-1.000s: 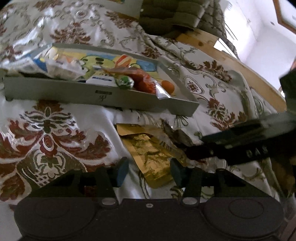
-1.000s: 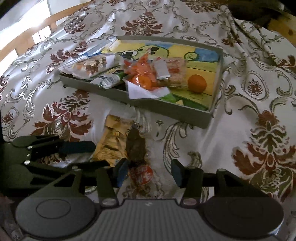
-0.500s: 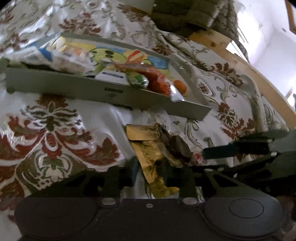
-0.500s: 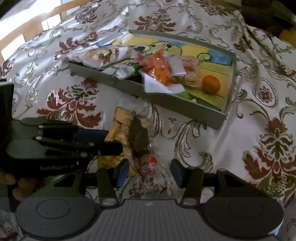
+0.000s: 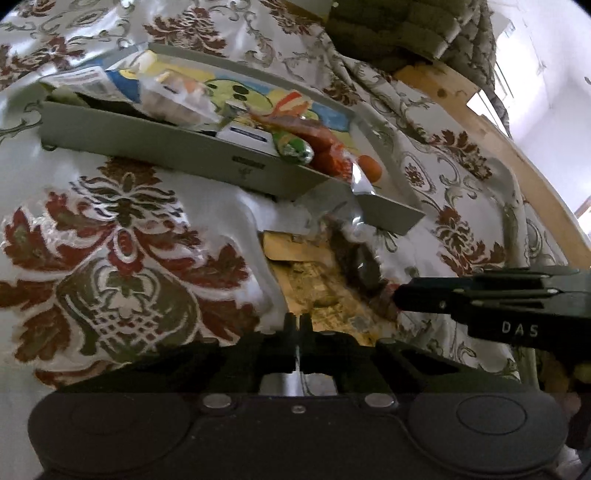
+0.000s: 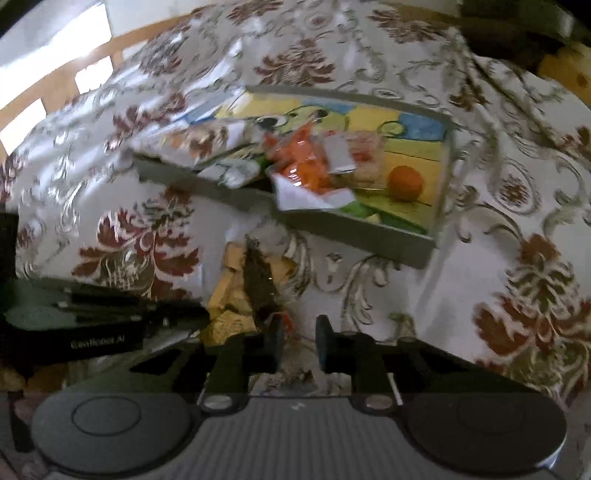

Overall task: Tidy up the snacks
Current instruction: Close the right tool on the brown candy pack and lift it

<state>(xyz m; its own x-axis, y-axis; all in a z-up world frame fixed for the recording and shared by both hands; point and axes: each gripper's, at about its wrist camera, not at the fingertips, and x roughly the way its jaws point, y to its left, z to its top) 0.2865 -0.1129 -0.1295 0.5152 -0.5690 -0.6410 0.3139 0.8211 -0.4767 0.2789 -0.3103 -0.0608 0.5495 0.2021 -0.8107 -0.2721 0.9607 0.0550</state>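
A gold snack packet (image 5: 317, 291) (image 6: 229, 295) lies on the patterned cloth in front of the grey tray (image 5: 147, 140) (image 6: 369, 240). Across it rests a dark packet (image 5: 364, 269) (image 6: 260, 284) with a red end. My left gripper (image 5: 296, 323) (image 6: 201, 317) is shut, apparently pinching the gold packet's near left edge. My right gripper (image 6: 300, 328) (image 5: 397, 295) is closing, its jaws narrow. The red end sits against its left finger, and pale cloth shows in the gap. The tray holds several wrapped snacks and an orange (image 6: 405, 182) (image 5: 370, 168).
The floral cloth (image 5: 122, 258) drapes in folds over the whole surface. A wooden rail (image 5: 517, 166) runs along the far right edge, and a dark quilted cushion (image 5: 399, 33) lies behind the tray. The two grippers sit close together, side by side.
The left jaws went from half open to shut at the gold packet's edge. The right jaws narrowed from wide to a small gap at the red end. Neither hand shifted much.
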